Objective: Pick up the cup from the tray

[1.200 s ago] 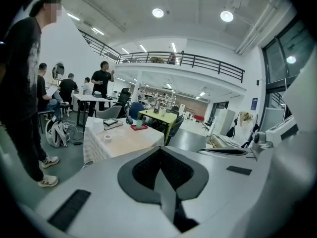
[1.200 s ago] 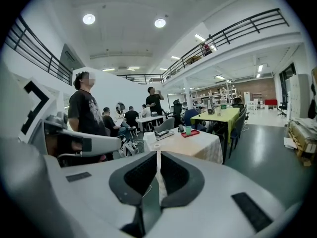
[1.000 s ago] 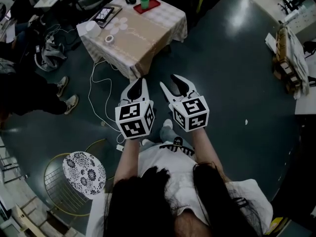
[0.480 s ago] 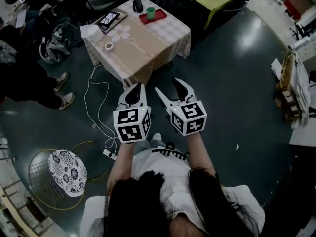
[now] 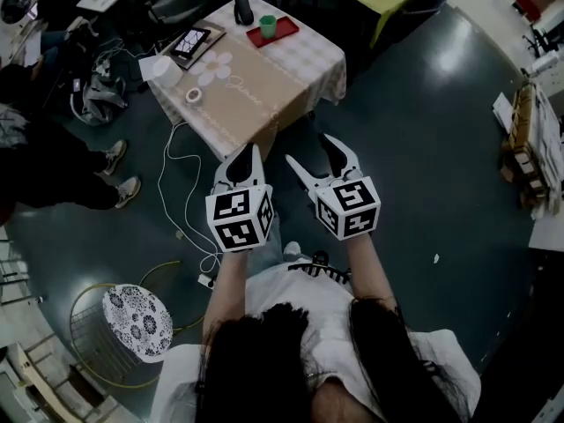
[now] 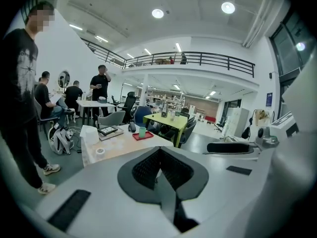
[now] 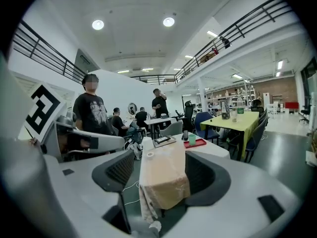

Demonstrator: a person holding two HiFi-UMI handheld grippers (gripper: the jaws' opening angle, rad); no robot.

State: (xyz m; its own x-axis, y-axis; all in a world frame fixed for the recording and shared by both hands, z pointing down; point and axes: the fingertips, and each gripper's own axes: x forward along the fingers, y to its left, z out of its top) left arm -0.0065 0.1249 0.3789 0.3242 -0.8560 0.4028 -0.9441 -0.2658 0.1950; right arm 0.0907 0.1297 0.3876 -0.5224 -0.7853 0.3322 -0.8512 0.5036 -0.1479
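Note:
A green cup (image 5: 267, 27) stands upright on a red tray (image 5: 282, 33) at the far corner of a cloth-covered table (image 5: 256, 86). Both grippers hang over the floor short of the table's near corner, far from the cup. My left gripper (image 5: 244, 159) is shut with nothing in it. My right gripper (image 5: 308, 151) is beside it; its jaws are opening and nothing is between them. In the right gripper view the cup (image 7: 192, 139) and tray (image 7: 197, 144) show beyond the jaws. The left gripper view has the cup (image 6: 142, 131) above the shut pads.
The table also holds a tape roll (image 5: 194, 94), a tablet (image 5: 189, 40), a white box (image 5: 164, 67) and a dark object (image 5: 243, 10). A white cable (image 5: 172, 174) trails on the floor at left. A patterned stool (image 5: 137, 322) stands behind; people stand at left.
The right gripper's jaws have spread wider. Both grippers stay side by side in front of the person while the view shifts slightly relative to the table.

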